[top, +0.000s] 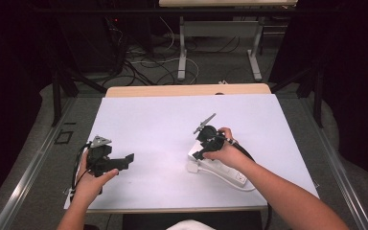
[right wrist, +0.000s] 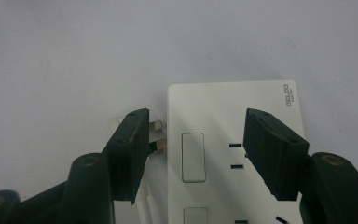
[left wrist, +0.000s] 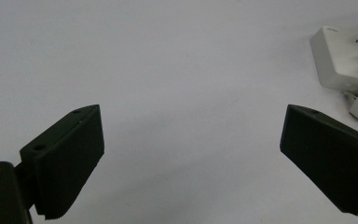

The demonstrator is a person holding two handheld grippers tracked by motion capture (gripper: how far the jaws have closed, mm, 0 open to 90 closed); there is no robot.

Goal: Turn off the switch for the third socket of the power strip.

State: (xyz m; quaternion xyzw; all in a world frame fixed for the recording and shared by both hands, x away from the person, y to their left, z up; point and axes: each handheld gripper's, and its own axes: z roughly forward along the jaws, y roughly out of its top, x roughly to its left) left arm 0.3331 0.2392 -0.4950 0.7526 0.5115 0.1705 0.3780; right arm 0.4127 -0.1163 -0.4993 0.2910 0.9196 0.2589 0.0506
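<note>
1. My left hand (top: 90, 184) sits near the left edge of the table (top: 172, 124). It holds my left gripper (top: 124, 162) low over the white top, and the gripper points to the right, toward the middle.
2. My left jaws are wide apart, with nothing between them. Below them in the left gripper view is just bare white table.
3. Those jaws are black, flat and blocky. The inner face of one has fine little ridges.
4. My right hand (top: 225, 154) is right of the middle of the table. My forearm comes in slanted from the bottom right corner.
5. My right gripper (right wrist: 193, 154) points down at a white power strip (right wrist: 233, 154). Its jaws are spread apart over the strip's end and are not squeezing anything.
6. One right jaw is over the strip's side edge, just beside a small plug (right wrist: 156, 135) with metal pins. I cannot tell if it touches the plug. The other jaw is over the strip's top face.
7. The power strip is smooth, hard white plastic, shaped like a long flat box. It has a tall switch, dark slots and small grey letters in one corner.
8. In the high view the strip lies slanted under my right hand, with a white cord (top: 242, 188) curling out from it.
9. The table top is a plain, smooth white sheet. A strip of light wood shows along the far edge.
</note>
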